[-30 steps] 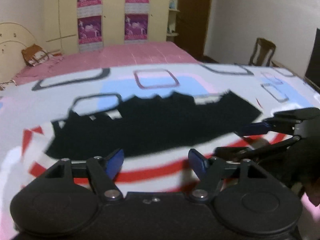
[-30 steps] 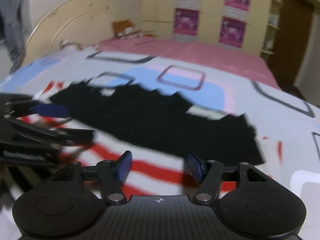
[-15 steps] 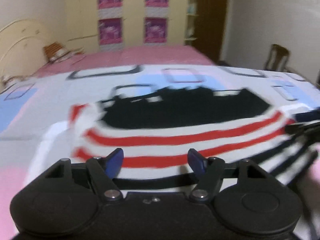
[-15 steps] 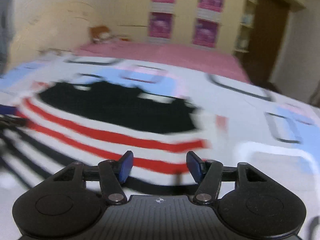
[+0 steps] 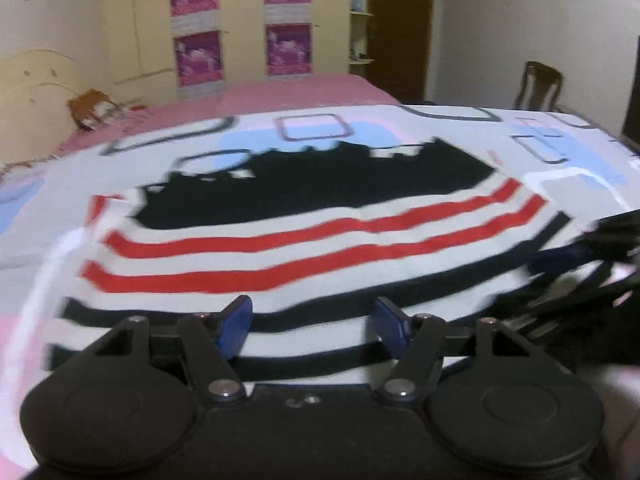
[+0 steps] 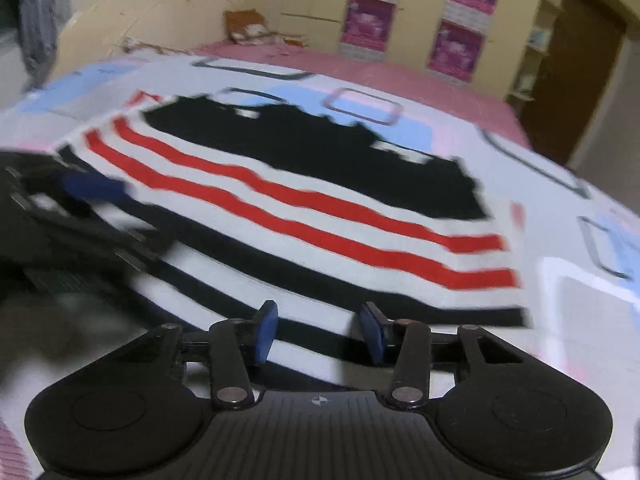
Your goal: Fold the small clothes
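A small garment (image 5: 304, 256) lies flat on the bed: a black upper part, then white with red stripes, then black stripes nearest me. It also shows in the right wrist view (image 6: 304, 216). My left gripper (image 5: 310, 324) is open and empty, low over the garment's near black-striped edge. My right gripper (image 6: 318, 330) is open and empty over the same near edge, further right. Each gripper appears blurred at the side of the other's view: the right one (image 5: 592, 264), the left one (image 6: 80, 200).
The bed has a white cover with blue, pink and grey squares (image 5: 312, 128) and a pink sheet (image 5: 248, 96) behind. A cream headboard (image 6: 160, 16) stands at the left, a wardrobe with posters (image 5: 240, 20) behind, and a wooden chair (image 5: 538, 86) at the right.
Both grippers have pulled back toward me. The striped lower part of the garment has come into view. Both stay open.
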